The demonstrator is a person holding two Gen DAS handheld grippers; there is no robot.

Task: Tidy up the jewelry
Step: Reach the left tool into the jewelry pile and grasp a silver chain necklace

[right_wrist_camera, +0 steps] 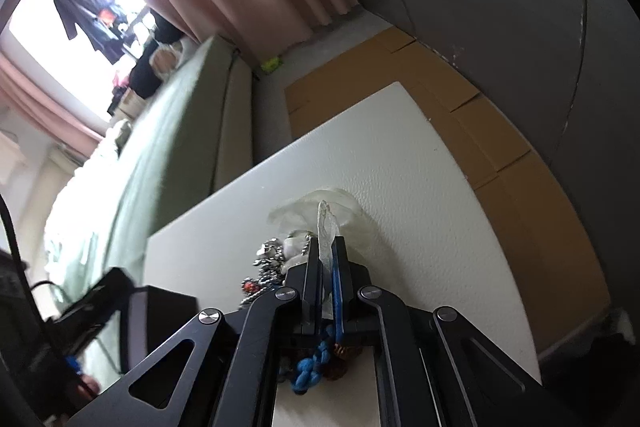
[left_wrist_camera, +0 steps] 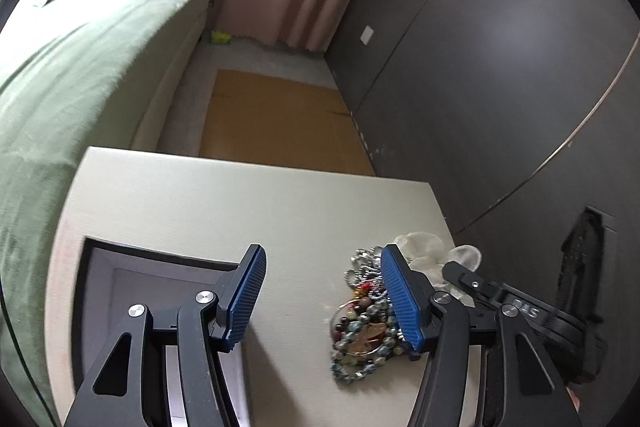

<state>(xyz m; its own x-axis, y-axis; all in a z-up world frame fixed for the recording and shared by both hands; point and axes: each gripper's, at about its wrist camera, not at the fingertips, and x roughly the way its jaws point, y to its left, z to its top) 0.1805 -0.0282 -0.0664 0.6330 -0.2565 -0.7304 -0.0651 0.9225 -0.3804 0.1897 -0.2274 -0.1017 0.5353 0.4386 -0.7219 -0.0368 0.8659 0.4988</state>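
Right wrist view: the right gripper (right_wrist_camera: 328, 247) is clenched on a clear plastic bag (right_wrist_camera: 326, 227), with the jewelry heap (right_wrist_camera: 268, 263) just left of its fingers. Left wrist view: the left gripper (left_wrist_camera: 324, 291) is spread wide; the heap (left_wrist_camera: 366, 311) lies against its right finger, the open box (left_wrist_camera: 120, 267) at lower left.

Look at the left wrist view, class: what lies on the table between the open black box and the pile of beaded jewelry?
Only bare white table lies between the black box and the jewelry pile; the left gripper hangs open above that gap.
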